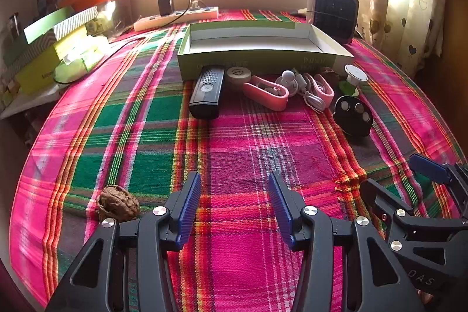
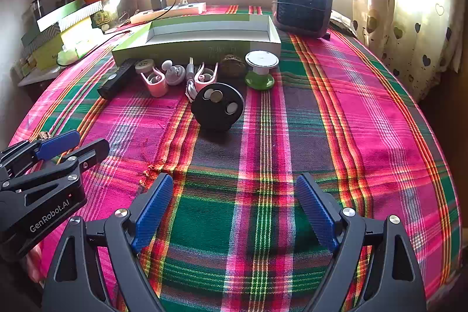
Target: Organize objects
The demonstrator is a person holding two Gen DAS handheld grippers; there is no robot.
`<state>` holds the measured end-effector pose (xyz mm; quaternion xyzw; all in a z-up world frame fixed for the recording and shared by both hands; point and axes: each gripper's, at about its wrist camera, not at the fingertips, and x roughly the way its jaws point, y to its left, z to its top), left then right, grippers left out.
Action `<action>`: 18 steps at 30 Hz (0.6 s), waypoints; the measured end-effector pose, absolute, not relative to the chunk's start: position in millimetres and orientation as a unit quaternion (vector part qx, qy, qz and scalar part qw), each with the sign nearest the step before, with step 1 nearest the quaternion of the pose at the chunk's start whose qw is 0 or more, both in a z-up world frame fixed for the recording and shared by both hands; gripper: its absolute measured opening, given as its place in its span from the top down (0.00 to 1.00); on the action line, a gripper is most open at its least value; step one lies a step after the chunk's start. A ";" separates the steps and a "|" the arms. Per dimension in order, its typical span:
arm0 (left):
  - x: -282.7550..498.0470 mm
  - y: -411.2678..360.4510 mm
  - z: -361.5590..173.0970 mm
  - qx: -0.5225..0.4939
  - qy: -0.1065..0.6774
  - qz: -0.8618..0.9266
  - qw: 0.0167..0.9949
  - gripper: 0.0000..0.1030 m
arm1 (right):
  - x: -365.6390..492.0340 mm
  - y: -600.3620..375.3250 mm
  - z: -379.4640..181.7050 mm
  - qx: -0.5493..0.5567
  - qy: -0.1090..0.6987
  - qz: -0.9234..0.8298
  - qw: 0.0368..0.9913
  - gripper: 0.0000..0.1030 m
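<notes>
A white power strip [image 1: 175,17] with a black charger [image 1: 165,4] plugged in is seen behind the plaid cloth [image 1: 234,165], a small heater [image 2: 302,5] beside a heart-patterned curtain [image 2: 409,19].

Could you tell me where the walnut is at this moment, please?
In the left wrist view the walnut lies on the plaid cloth at the lower left, just left of the left gripper, far from the items by the box.

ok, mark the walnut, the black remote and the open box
walnut [image 1: 117,202], left wrist view, top of shell
black remote [image 1: 207,91], left wrist view, middle of face
open box [image 2: 187,50], right wrist view, front wall
</notes>
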<state>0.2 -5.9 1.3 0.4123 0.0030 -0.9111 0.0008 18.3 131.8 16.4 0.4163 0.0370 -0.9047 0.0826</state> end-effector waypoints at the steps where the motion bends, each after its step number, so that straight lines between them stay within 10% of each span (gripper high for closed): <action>1: 2.4 -2.4 2.1 0.412 0.001 -0.911 0.001 0.55 | 18.4 131.8 16.4 0.416 0.037 -0.905 0.082 0.16; 18: 3.0 -3.2 2.3 0.411 0.000 -0.912 0.003 0.55 | 19.1 130.9 15.8 0.415 0.037 -0.906 0.082 0.16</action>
